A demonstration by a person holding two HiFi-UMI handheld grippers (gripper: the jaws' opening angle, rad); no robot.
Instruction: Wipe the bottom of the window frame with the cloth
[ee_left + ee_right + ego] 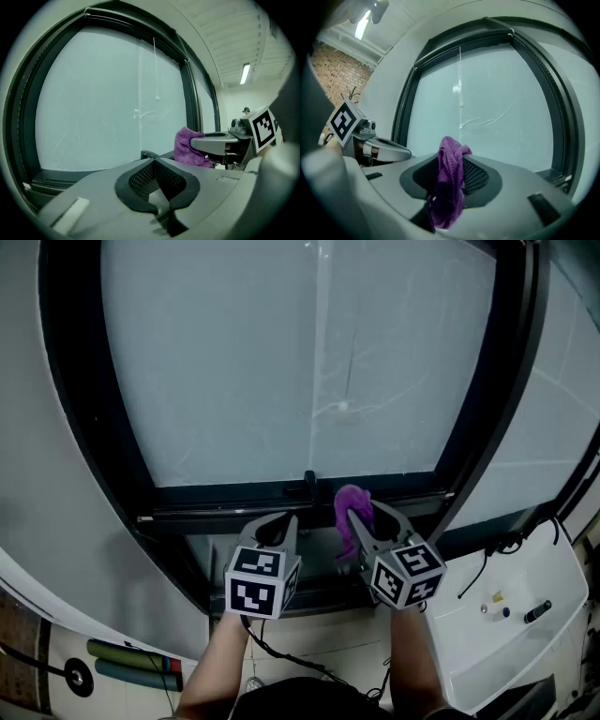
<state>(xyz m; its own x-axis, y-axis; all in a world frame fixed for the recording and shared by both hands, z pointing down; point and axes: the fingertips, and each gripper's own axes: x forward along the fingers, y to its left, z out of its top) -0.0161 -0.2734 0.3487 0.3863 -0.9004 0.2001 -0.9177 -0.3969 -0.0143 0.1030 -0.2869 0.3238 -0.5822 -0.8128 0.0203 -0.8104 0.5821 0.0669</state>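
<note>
Down at the foot of the window, your right claw (362,521) is clamped on the purple cloth (351,510). In the right gripper view the two jaws pinch the cloth (450,180) between them: one bunch stands up above the pads and the rest hangs down below them. From the head view, that upper bunch sits right against the dark bottom rail of the window frame (225,495), just right of the small black latch (310,483) at the middle of the rail. You cannot tell from these views whether the fabric actually touches the rail.

Your left claw (275,524) is beside the right one, on its left, at about the same height and pointing at the same rail. Its own view shows the left claw (157,185) with its jaws closed together and nothing between them. That view also shows the cloth (186,146) sticking out past the right claw (216,142), in front of the frosted glass (98,98).

A thin pull cord (347,381) hangs in front of the glass, well above both claws.
</note>
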